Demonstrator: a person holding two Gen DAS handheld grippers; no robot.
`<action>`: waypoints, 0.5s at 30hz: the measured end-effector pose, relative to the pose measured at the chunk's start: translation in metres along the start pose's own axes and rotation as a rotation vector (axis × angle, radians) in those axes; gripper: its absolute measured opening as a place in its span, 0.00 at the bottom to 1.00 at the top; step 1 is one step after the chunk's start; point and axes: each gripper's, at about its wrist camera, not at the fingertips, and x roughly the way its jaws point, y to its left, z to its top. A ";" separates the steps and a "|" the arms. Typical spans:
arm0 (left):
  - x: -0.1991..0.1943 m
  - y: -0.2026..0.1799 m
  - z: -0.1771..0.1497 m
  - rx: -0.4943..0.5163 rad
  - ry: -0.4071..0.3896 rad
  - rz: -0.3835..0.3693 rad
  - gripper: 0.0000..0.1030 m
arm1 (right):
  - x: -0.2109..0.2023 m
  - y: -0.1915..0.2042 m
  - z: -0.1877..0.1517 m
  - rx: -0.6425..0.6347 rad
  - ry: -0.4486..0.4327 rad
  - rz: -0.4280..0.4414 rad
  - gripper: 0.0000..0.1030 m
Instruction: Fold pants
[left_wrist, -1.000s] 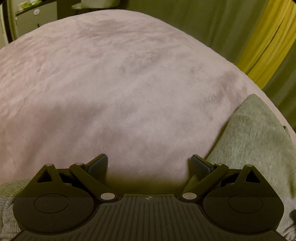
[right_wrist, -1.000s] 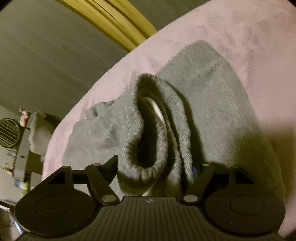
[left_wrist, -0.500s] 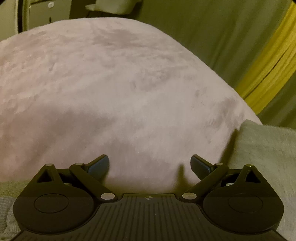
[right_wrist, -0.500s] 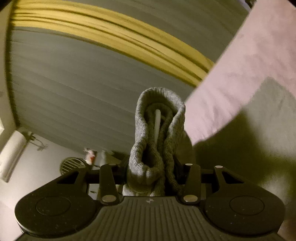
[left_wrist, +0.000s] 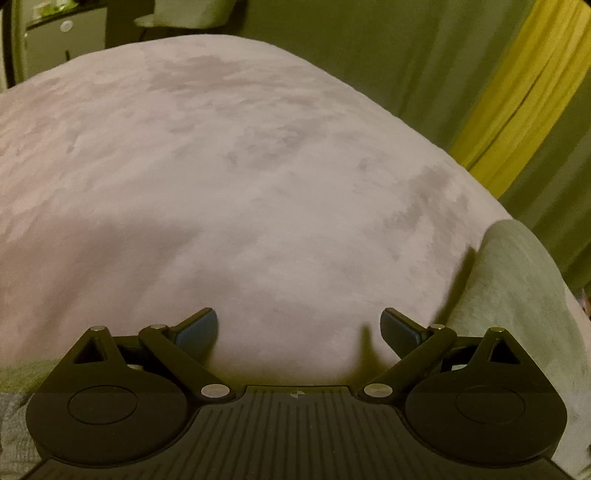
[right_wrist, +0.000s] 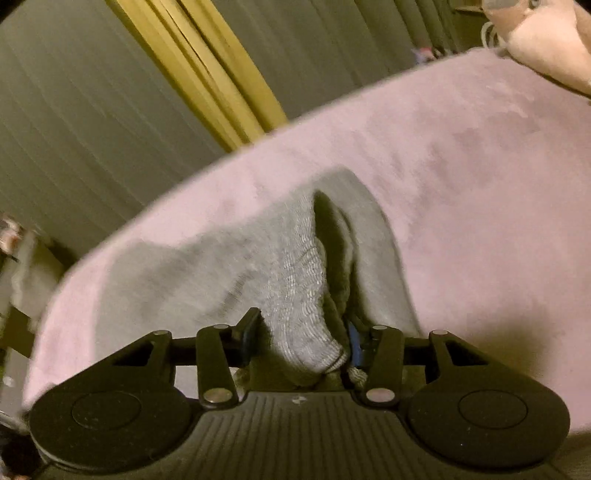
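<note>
Grey pants (right_wrist: 295, 280) on a pink bed cover (right_wrist: 461, 177), ribbed waistband pinched in the right gripper (right_wrist: 299, 339).

A second ago the jaws stood wider round the band; they have just been closing and now clamp it, lifted for a fold. That gripper slants down toward twelve o'clock. The left gripper (left_wrist: 299, 325) stays spread, empty, with cloth at four o'clock.

One pair of grey knitted pants (right_wrist: 295, 280) lies at the edge of one pink plush bed cover (left_wrist: 221, 192). Two black two-finger grippers show, the left gripper (left_wrist: 299, 328) and the right gripper (right_wrist: 301, 336). One yellow curtain strip (left_wrist: 517, 99) hangs among grey-green curtains beyond the cover's far edge.
</note>
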 end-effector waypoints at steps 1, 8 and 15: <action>0.000 -0.001 0.000 0.007 0.001 -0.005 0.96 | -0.006 -0.003 0.001 0.020 -0.030 0.051 0.45; 0.002 -0.012 -0.005 0.082 0.016 -0.021 0.96 | 0.001 -0.017 -0.012 -0.148 -0.069 -0.199 0.84; 0.003 -0.022 -0.011 0.157 0.028 -0.023 0.96 | -0.012 0.000 -0.016 -0.217 -0.097 -0.126 0.85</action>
